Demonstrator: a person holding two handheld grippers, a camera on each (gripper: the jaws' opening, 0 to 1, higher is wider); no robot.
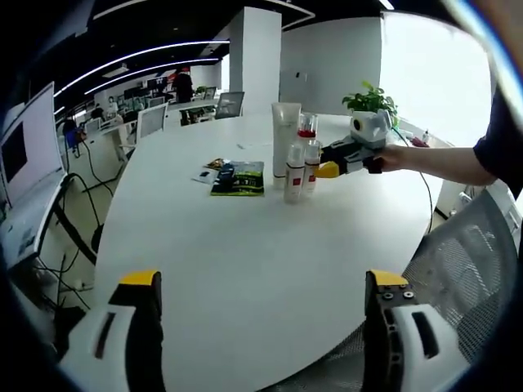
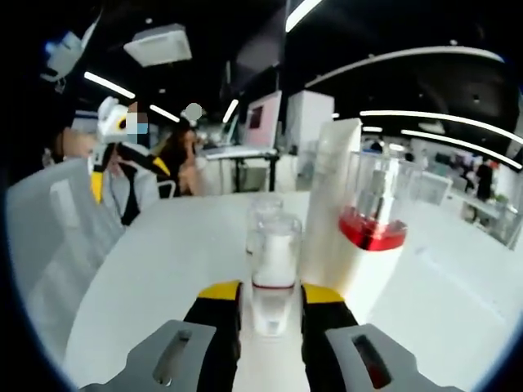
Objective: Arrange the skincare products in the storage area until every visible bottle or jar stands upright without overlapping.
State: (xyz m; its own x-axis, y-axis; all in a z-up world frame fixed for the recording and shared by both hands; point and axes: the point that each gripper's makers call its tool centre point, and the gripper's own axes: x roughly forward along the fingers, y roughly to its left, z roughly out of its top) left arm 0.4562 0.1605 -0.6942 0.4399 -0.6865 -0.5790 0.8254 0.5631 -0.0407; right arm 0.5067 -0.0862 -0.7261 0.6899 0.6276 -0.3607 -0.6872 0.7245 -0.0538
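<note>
Office desks, monitors and ceiling light strips ring a big round white counter [image 1: 245, 245] where the skincare products stand.

The right gripper [image 2: 271, 296] has its yellow-tipped fingers [image 2: 219, 292] closed in on a small clear-capped bottle [image 2: 274, 269], which stands upright between them; they look to be touching its sides, though the blur makes contact hard to confirm. Just behind it stands a second small bottle [image 2: 265, 214], and beside them a tall white tube [image 2: 333, 188] and a clear-capped bottle with a red band [image 2: 374, 224], all upright and close together.

From the left gripper view the same cluster sits well across the counter: white tube [image 1: 285, 139], red-topped bottle [image 1: 306, 126] and two small bottles with red labels [image 1: 295, 173], with the right gripper [image 1: 328, 170] at the nearer one. A green packet [image 1: 239, 178] lies flat just beside them, and a potted plant [image 1: 369, 101] stands farther back.

The left gripper [image 1: 260, 286] hangs above bare counter, fingers [image 1: 140, 282] spread wide, holding nothing.
</note>
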